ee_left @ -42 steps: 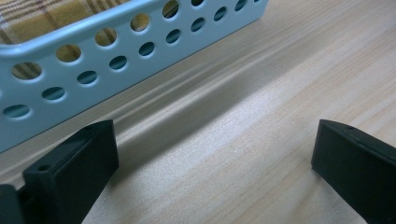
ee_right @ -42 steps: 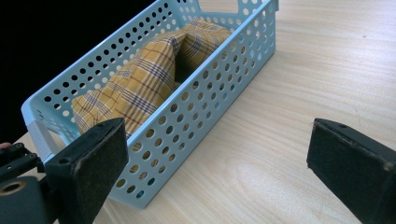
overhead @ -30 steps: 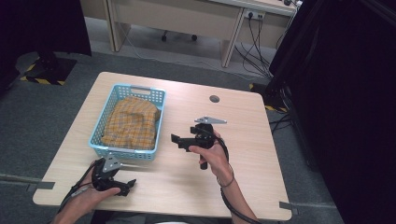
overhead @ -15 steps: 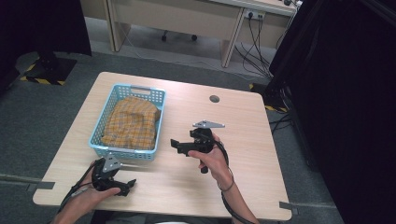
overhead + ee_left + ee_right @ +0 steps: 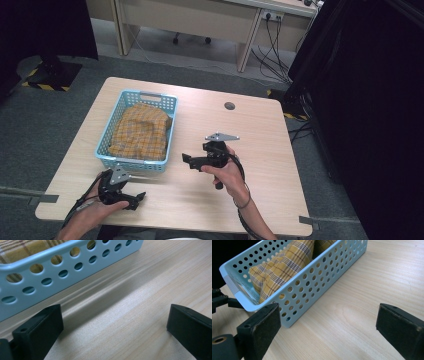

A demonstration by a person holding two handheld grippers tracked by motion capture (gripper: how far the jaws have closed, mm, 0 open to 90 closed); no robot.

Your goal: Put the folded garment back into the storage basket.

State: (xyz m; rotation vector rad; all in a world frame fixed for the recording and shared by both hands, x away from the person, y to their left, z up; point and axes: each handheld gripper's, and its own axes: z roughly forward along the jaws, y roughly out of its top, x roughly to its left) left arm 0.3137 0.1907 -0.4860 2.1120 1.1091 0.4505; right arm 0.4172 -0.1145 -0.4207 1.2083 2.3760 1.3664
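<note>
My right fingers (image 5: 259,327) stand spread with nothing between them, my left fingers (image 5: 40,327) likewise, both aimed at the pale blue perforated basket (image 5: 150,98) on the wooden table (image 5: 260,130), holding a folded yellow plaid cloth (image 5: 140,131) with dark stripes.

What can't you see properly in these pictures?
- Bottom of the blue basket: high view, the yellow checked cloth covers it.
- Basket's far end: left gripper view, cut off by the picture's edge.
- Small round thing on the table: high view, too small to tell what it is.
</note>
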